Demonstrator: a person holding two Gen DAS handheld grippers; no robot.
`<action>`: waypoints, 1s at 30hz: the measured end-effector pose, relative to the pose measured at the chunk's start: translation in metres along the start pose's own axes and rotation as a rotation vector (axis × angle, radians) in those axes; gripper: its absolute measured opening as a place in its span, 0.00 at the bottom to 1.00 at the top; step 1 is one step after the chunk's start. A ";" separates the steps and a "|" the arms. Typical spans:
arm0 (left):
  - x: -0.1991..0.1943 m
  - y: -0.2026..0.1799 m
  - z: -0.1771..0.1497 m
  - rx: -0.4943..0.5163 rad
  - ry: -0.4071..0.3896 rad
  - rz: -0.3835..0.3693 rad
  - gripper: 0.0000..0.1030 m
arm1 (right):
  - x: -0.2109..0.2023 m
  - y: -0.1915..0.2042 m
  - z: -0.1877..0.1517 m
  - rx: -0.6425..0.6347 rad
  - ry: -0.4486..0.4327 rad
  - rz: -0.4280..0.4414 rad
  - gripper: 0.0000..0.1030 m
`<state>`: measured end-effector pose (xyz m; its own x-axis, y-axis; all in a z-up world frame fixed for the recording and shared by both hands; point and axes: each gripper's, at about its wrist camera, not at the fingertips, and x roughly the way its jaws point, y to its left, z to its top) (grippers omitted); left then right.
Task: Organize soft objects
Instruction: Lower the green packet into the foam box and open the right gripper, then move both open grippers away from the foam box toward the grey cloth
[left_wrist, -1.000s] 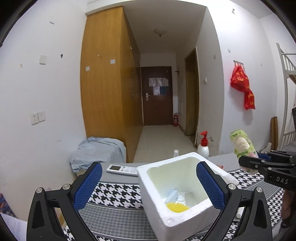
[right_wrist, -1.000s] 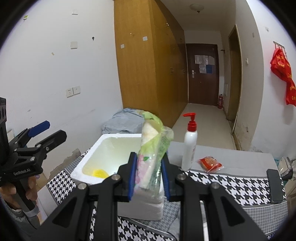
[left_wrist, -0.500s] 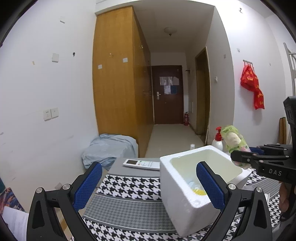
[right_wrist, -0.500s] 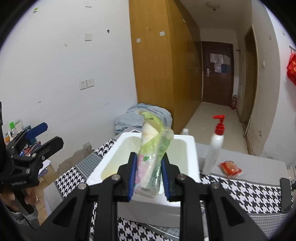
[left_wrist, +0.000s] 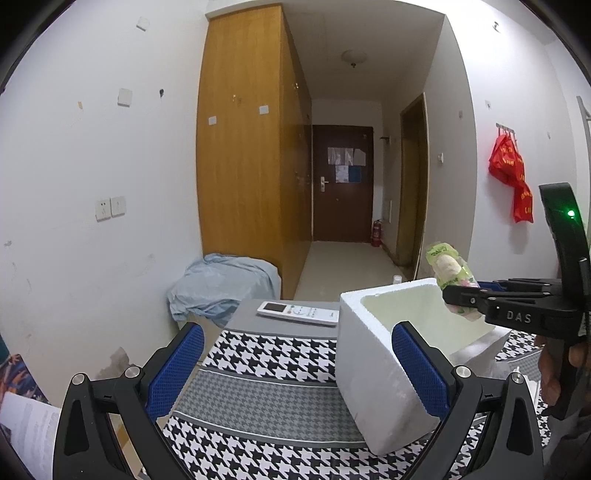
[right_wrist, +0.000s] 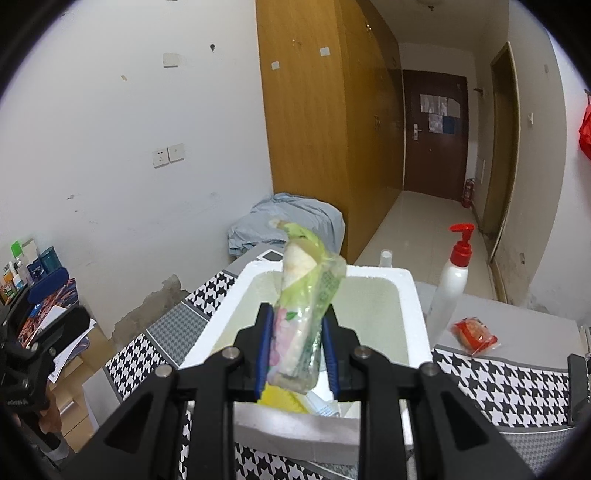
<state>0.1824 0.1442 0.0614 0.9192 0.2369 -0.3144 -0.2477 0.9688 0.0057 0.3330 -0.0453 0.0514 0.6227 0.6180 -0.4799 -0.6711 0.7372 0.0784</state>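
A: Above the foam box (right_wrist: 405, 291), the right gripper (right_wrist: 297, 349) carries the plastic-wrapped soft packet (right_wrist: 301, 314); its jaws are opening, the packet between the blue pads and seemingly only just touched by them, tilted over the box's hollow.

B: And the left gripper (left_wrist: 297, 373)?

A: Its jaws stand wide apart, empty, at the box's near corner over the houndstooth surface (left_wrist: 273, 350).

B: What could go wrong?

A: The packet leans toward the box's far rim; released so, it may catch that rim and tip out toward the pump bottle (right_wrist: 452, 280). The red snack pack (right_wrist: 474, 336), right of the box, remains unsorted.
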 end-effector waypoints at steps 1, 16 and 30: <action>0.000 -0.001 -0.001 0.000 0.003 0.001 0.99 | 0.001 0.000 -0.001 0.004 0.001 -0.002 0.38; 0.000 -0.014 -0.002 0.002 0.029 -0.051 0.99 | -0.039 -0.012 -0.007 0.028 -0.078 -0.039 0.70; -0.025 -0.040 -0.002 0.028 -0.005 -0.141 0.99 | -0.114 -0.007 -0.037 -0.010 -0.216 -0.115 0.94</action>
<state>0.1686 0.0989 0.0669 0.9458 0.0986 -0.3094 -0.1075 0.9941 -0.0119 0.2516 -0.1307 0.0731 0.7663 0.5747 -0.2872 -0.5937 0.8043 0.0251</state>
